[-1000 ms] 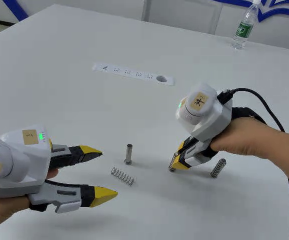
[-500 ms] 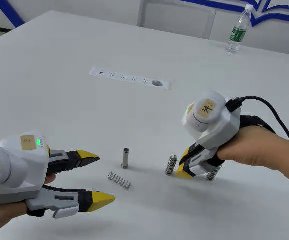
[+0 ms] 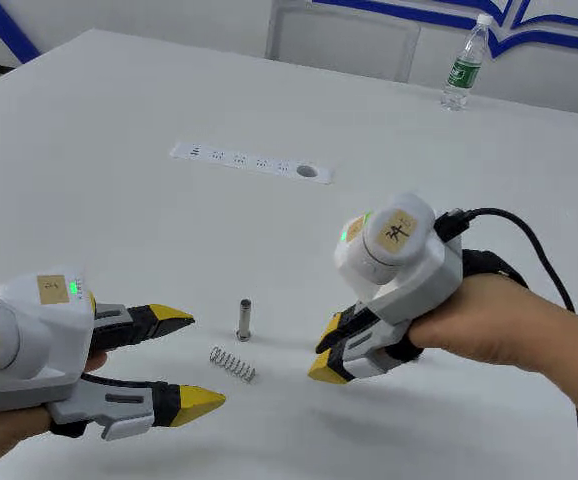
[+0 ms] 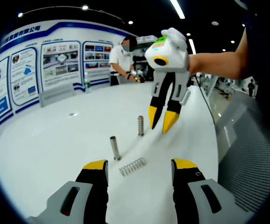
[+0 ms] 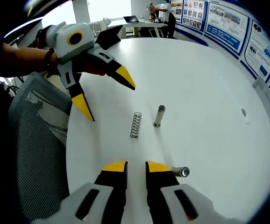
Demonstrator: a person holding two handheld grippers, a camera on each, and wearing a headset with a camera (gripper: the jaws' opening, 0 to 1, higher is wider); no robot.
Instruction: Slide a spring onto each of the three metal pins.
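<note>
Left jaws: the left gripper [image 4: 139, 164] stands wide open and empty, with the loose spring [image 4: 132, 166] lying flat on the counter [image 4: 55, 140] right between its tips.
Right jaws: the right gripper [image 5: 136, 167] has its tips parted by a narrow gap and holds nothing. In the right gripper view, a pin wearing a spring [image 5: 179, 171] stands just to the right of those tips.
Bare pin: the bare pin [image 3: 244, 320] stands upright just beyond the loose spring, between the two grippers.
Risk at the pick: the spring is thin and lies flat. Closing on it off-centre could pinch it askew, squash its coils, or flick it away across the smooth counter.
Risk at the pin: the bare pin looks free-standing. A jaw tip or a tilted spring catching its top could tip it over.
Risk on the right: the right gripper sits so near the sprung pin that a careless swing could knock it down and undo that step.
Risk between grippers: both point at the same small patch and could collide if both move in.
Farther off: the power strip [image 3: 254, 162] and the bottle [image 3: 462, 65] lie well apart and look harmless.
</note>
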